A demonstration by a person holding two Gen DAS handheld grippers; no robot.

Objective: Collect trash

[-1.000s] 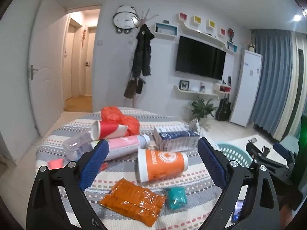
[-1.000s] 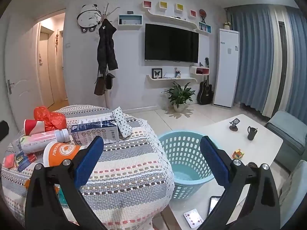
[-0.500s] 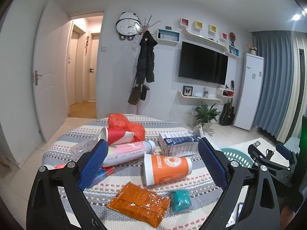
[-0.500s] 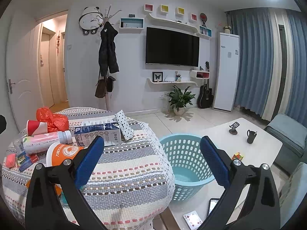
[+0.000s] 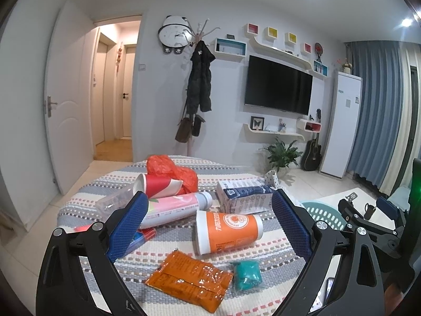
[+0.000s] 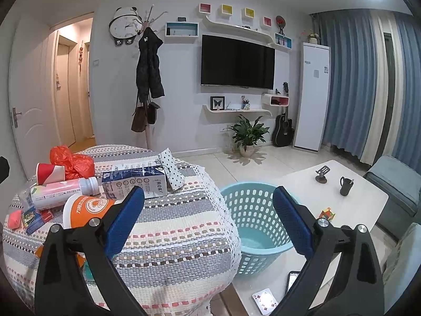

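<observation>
Trash lies on a round table with a striped cloth (image 5: 163, 252): an orange cup (image 5: 229, 227) on its side, an orange packet (image 5: 188, 280), a teal wad (image 5: 247, 275), a pink bottle (image 5: 176, 208), a blue-white carton (image 5: 244, 196), a red paper cup (image 5: 158, 184) and a red plastic bag (image 5: 171, 168). My left gripper (image 5: 209, 223) hangs open above the orange cup. My right gripper (image 6: 209, 220) is open over the table's right edge, empty. A light-blue basket (image 6: 252, 226) stands beside the table.
A white coffee table (image 6: 350, 197) to the right carries a black mug (image 6: 346, 185), a phone stand and a cube toy. Playing cards and a phone lie near its front corner. A grey sofa (image 6: 394, 184) is at far right. A coat rack, TV and plant line the back wall.
Both cameras have risen and tilted up a little, so the table and trash sit lower in view. Both grippers stay open and nothing on the table has moved.
</observation>
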